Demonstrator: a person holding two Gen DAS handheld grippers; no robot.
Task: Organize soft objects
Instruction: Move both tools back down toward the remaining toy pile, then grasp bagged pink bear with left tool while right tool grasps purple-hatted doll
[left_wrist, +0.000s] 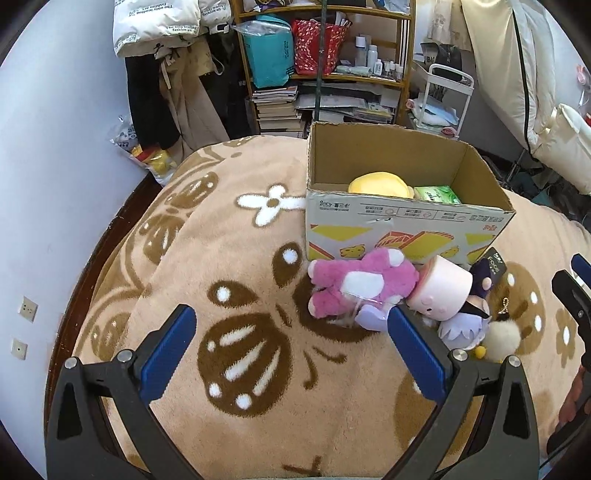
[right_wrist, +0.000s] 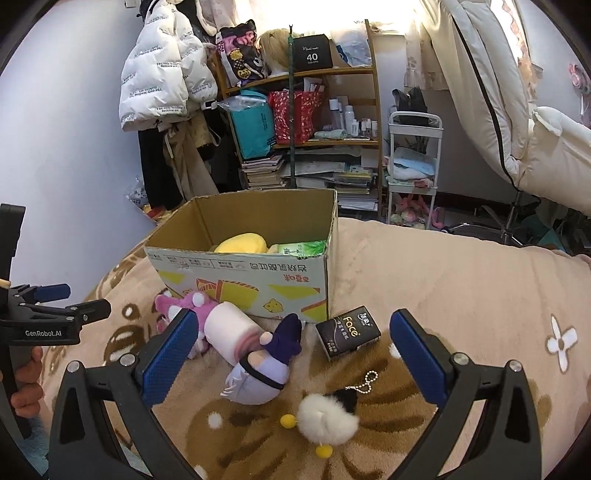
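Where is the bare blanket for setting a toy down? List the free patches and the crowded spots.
Free: the blanket left of the cardboard box, and the blanket right of the box, past the black tissue pack. Crowded: in front of the box, where the pink plush, pink cylinder plush, purple doll and fluffy keychain crowd together.

Bed covered by a tan fleece blanket (right_wrist: 443, 280) with brown and white flower shapes. Resting directly on it: an open cardboard box (right_wrist: 243, 273) toward the far side; just in front of the box, a pink plush (left_wrist: 364, 282), a pale pink cylinder plush (right_wrist: 231, 330), a purple-hatted doll (right_wrist: 267, 363), a black tissue pack (right_wrist: 349, 332) marked "Face"; nearest, a white fluffy keychain (right_wrist: 327, 417) with yellow pompoms and a bead chain.
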